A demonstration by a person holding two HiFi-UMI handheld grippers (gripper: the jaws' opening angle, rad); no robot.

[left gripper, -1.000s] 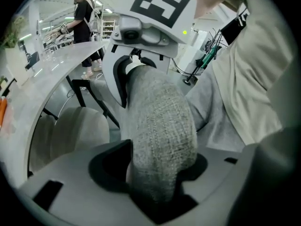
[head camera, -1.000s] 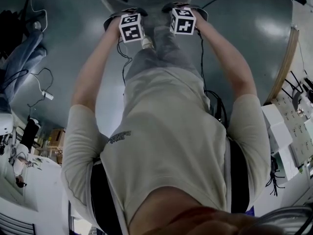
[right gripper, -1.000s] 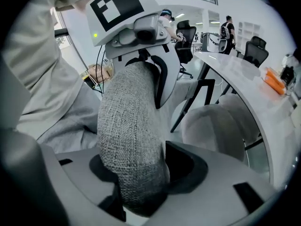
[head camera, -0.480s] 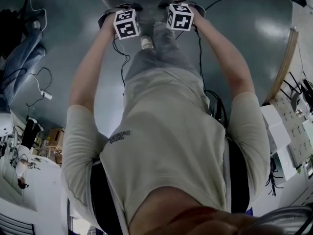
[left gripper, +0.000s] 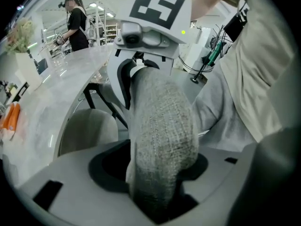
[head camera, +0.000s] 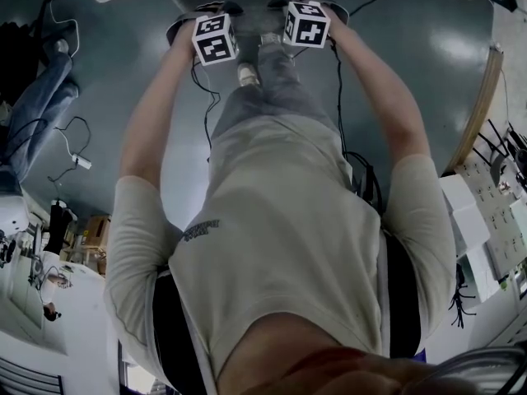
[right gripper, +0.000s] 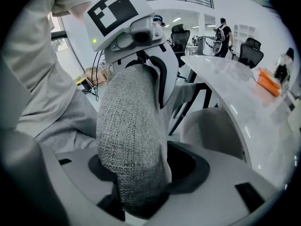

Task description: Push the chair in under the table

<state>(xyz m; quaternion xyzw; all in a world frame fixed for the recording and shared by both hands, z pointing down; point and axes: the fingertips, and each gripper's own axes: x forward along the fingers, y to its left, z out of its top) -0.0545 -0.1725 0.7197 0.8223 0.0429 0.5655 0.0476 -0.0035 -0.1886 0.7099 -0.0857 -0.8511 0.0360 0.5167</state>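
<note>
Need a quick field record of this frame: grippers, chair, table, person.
left gripper: shut on the top of the grey woven-fabric chair backrest
right gripper: grips the same backrest beside the left one; jaws have just been opening, fabric between them
chair seat: pale, at the table's edge
white marble-look table: beyond the chair, bare top near the seat
person: stands behind the chair, both arms stretched forward

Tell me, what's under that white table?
The chair's pale seat sits partly beneath the edge of the white table, beside dark slanted legs. The tabletop covers whatever lies farther under it, and the chair's own base does not show.
</note>
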